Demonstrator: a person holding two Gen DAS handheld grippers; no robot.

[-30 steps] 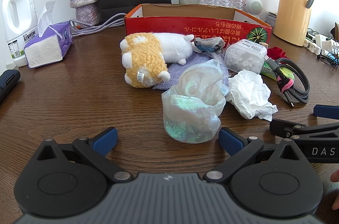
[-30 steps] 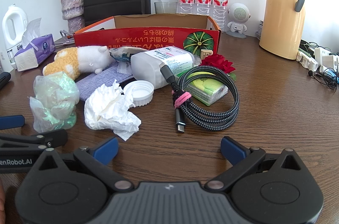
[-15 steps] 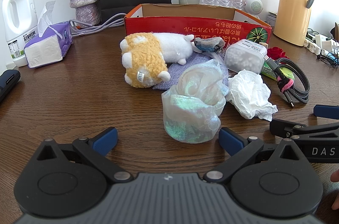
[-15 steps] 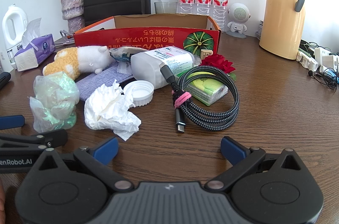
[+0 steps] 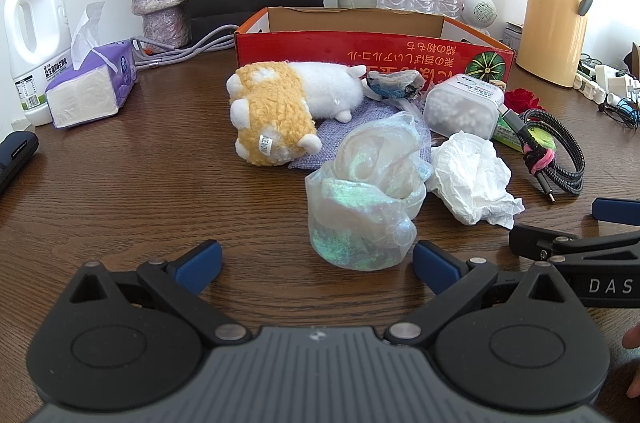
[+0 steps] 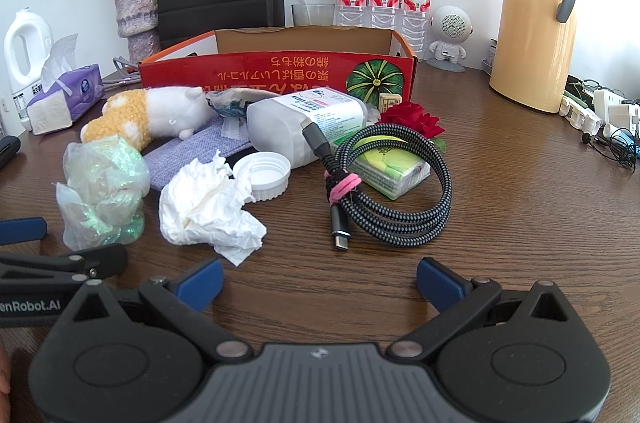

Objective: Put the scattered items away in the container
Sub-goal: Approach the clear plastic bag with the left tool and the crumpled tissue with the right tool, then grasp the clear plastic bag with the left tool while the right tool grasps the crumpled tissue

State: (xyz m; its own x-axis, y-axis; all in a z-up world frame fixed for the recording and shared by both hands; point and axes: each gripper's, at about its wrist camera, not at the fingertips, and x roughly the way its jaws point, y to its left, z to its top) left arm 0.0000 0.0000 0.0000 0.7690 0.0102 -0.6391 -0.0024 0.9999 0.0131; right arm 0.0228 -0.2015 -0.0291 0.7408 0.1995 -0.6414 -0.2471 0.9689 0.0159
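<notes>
The dark wood-grain surface [image 5: 120, 191] carries a long red cardboard box [image 5: 372, 47] standing open at the back, nothing visible inside. In front of it lie a fluffy yellow-and-white plush toy [image 5: 280, 111], a crinkled iridescent plastic bag [image 5: 364, 207] and a crumpled white tissue [image 5: 472, 179]. Only the right wrist view shows the ribbed white lid [image 6: 264, 175] beside the tipped plastic jar [image 6: 304, 123], and the whole braided cable [image 6: 396, 183] coiled on a green packet [image 6: 388, 171]. The left claw [image 5: 316, 263] is spread wide just short of the bag; the right claw [image 6: 320, 279] gapes too, empty, near the cable.
</notes>
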